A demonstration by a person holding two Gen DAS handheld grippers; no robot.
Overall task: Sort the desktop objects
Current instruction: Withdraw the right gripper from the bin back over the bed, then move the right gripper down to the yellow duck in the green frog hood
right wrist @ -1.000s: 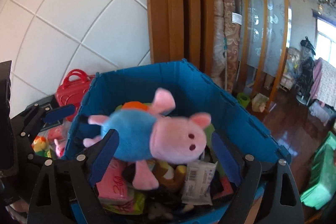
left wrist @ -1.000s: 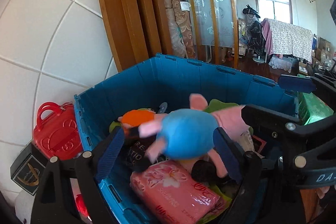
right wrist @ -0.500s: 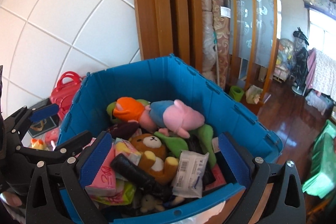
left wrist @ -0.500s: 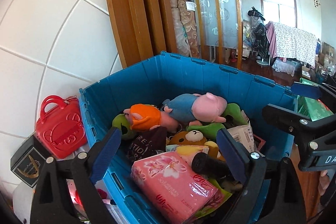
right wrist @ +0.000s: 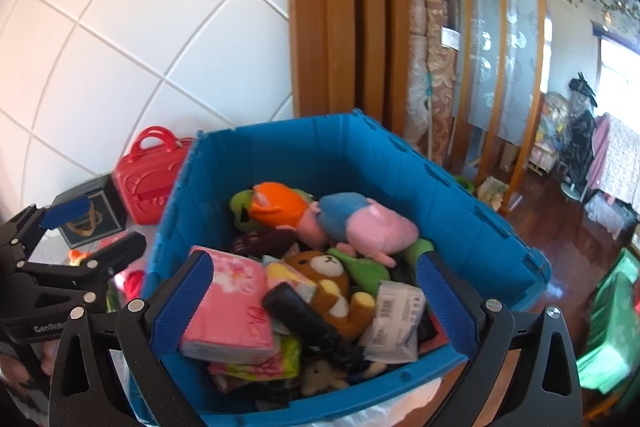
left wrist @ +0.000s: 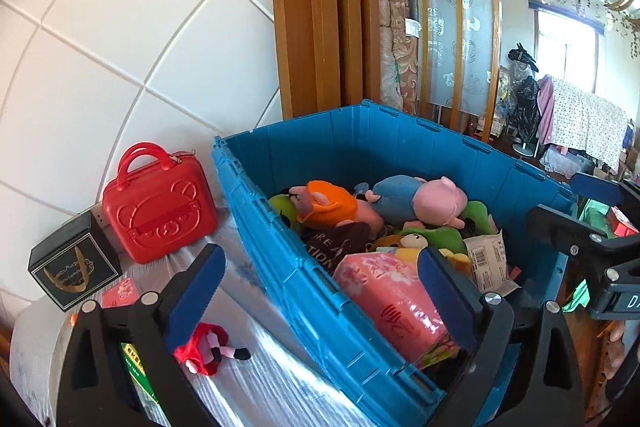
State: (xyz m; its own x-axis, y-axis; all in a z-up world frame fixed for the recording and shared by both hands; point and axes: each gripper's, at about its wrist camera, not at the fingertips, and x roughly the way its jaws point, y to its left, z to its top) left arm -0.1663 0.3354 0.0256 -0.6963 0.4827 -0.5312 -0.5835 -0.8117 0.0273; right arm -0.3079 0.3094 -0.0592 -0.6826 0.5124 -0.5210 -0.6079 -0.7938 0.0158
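The left gripper [left wrist: 320,291], its empty fingers [left wrist: 196,283] opening wide, hangs nearest the small red plush [left wrist: 206,343] lying on the desk [left wrist: 256,379] just left of the blue bin [left wrist: 304,299].

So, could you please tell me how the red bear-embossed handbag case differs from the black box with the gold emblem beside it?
The red bear-embossed case is glossy with rounded corners and two loop handles; the black box is matt, square-edged and has no handle. The case stands taller than the box. Both sit outside the blue plastic crate, against the white tiled wall.
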